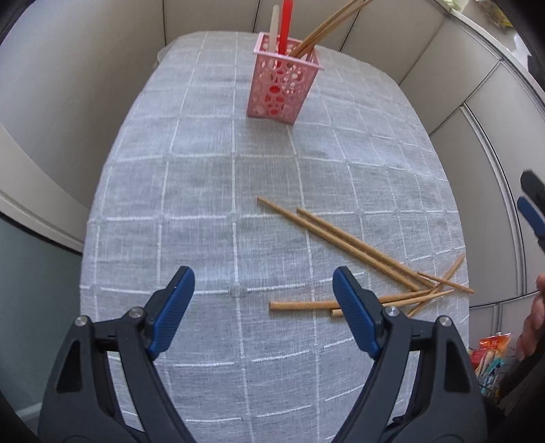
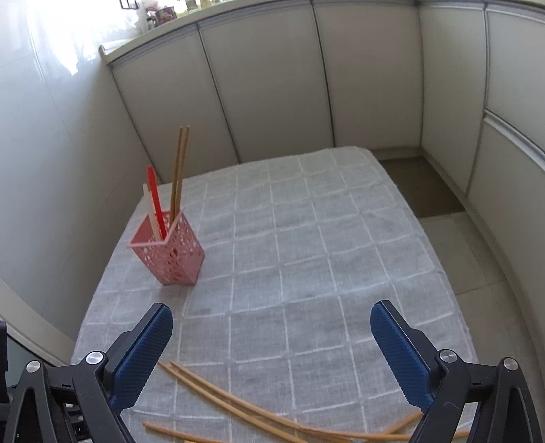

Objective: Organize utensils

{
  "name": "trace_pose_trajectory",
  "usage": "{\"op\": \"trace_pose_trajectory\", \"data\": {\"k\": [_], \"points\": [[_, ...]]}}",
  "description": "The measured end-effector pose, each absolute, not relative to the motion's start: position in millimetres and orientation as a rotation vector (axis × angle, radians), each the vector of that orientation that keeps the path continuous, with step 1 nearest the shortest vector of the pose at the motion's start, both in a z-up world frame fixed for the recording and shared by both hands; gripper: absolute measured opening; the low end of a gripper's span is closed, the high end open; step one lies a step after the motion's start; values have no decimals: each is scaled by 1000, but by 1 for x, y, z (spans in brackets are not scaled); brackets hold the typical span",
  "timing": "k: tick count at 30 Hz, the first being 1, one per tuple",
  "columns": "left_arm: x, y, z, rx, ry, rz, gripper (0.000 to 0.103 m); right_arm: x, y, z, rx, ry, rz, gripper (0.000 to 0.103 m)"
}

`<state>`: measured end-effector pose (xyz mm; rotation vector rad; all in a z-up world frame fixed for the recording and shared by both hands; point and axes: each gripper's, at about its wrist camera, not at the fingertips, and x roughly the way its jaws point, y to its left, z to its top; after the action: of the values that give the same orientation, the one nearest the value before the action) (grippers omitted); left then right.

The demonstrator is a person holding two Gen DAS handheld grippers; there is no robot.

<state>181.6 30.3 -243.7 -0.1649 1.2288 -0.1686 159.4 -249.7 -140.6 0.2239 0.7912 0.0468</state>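
Observation:
A pink perforated holder (image 1: 284, 85) (image 2: 168, 254) stands upright on the grey checked tablecloth (image 1: 204, 191) (image 2: 306, 245). It holds a red utensil (image 1: 285, 24) (image 2: 156, 204), a white one (image 1: 274, 25) (image 2: 150, 211) and two wooden chopsticks (image 1: 327, 27) (image 2: 180, 170). Several loose wooden chopsticks (image 1: 344, 240) (image 2: 231, 405) lie fanned on the cloth near the front right. My left gripper (image 1: 264, 289) hangs open above the cloth, its right finger over the loose pile. My right gripper (image 2: 270, 320) is open above the same pile, nothing between its pads; its blue-padded tip (image 1: 531, 213) shows at the left wrist view's right edge.
Beige cabinet panels (image 2: 265, 88) wall in the table at the back and sides. A tiled floor (image 2: 477, 259) lies off the table's right edge. A colourful packet (image 1: 492, 354) sits low at the right, beside a person's hand (image 1: 534, 320).

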Motion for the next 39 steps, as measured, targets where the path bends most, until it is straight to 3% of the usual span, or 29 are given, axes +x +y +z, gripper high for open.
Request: {"op": "trace_pose_trajectory", "data": {"k": [6,8,11,23,39], "points": [[189,42,-264,-383,1264,-170,79,166,-245,-180,117,992,-1,97],[198,44,-267,-439,1229,-178,63,166,-243,-190,89,1037,-6,97],[213,43,-273,-494,1198,-179,46,167,-242,-197,95,1063,14,97],[242,4,-295,-432,1249,1,18,185,-235,-203,142,1080,24,97],[275,-1,-297,-312,1197,16,6,196,-218,-228,131,1137,91,97]]}}
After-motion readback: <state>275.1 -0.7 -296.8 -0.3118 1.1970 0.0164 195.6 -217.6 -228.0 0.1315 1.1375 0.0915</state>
